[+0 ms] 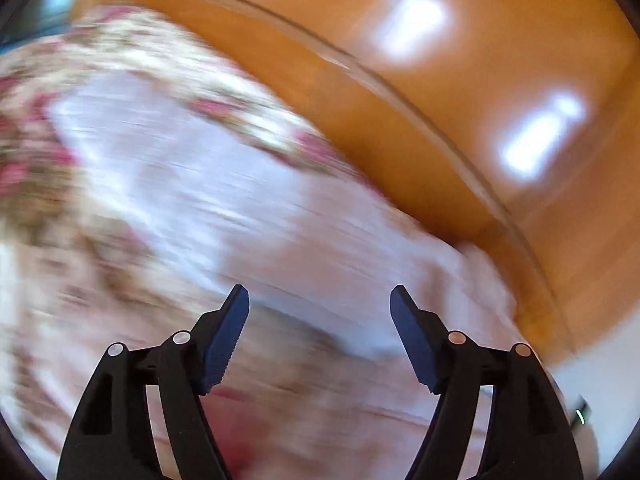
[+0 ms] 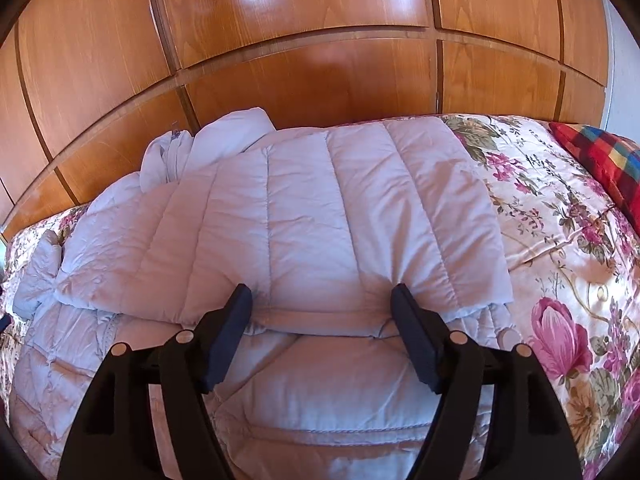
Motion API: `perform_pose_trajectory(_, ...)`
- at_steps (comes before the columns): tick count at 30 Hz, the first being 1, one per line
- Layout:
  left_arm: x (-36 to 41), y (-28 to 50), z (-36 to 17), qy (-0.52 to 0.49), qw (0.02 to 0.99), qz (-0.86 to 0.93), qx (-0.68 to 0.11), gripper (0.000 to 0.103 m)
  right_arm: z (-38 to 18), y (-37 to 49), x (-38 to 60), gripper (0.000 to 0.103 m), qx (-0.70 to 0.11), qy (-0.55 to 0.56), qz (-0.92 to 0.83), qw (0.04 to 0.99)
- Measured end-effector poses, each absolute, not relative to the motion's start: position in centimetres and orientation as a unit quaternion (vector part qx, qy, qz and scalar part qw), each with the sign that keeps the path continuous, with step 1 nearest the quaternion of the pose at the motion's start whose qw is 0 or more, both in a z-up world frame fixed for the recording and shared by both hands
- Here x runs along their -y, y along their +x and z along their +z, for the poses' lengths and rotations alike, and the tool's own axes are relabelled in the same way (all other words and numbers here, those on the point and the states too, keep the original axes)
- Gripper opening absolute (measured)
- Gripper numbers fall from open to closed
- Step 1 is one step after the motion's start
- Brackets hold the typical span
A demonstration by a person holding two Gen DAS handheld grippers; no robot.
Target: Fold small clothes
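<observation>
Pale quilted jacket (image 2: 280, 216) under the jaws: matt, crinkly cloth. Floral bedspread (image 2: 560, 248) right of them: satiny. Wardrobe (image 2: 320, 40) beyond: glossy wood.

Left wrist view all motion blur: pale garment (image 1: 224, 184) & floral bedspread (image 1: 52, 152) smeared. Right view: checked cushion (image 2: 600, 160) cut by edge.

— What is lying in front of you?
— My right gripper (image 2: 321, 300) is hovering with jaws apart over a folded pale quilted jacket (image 2: 304, 204) lying on the floral bedspread (image 2: 560, 240).
</observation>
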State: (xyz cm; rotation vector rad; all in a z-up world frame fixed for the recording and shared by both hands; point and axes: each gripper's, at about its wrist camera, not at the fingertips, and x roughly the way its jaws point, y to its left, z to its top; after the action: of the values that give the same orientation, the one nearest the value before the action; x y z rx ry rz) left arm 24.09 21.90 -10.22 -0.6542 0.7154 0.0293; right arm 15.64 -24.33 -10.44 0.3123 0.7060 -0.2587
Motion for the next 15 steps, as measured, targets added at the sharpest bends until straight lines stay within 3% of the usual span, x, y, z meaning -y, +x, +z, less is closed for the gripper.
perform_pose_trajectory(8, -35.1, 23.3, -14.2, -0.487, 0.805, 0.126, -0.315, 0.071, -10.5, 15.7, 24.3, 0.074, -0.344, 0.151, -0.126, 0.918)
perform_pose_trajectory(13, -37.1, 24.2, -14.5, -0.511, 0.798, 0.134, -0.292, 0.063, -10.6, 15.7, 24.3, 0.075, -0.344, 0.153, -0.125, 0.918)
perform_pose_trajectory(15, -37.3, 25.3, -14.5, -0.487, 0.806, 0.143, -0.305, 0.049, -10.7, 15.8, 24.2, 0.075, -0.345, 0.153, -0.125, 0.918)
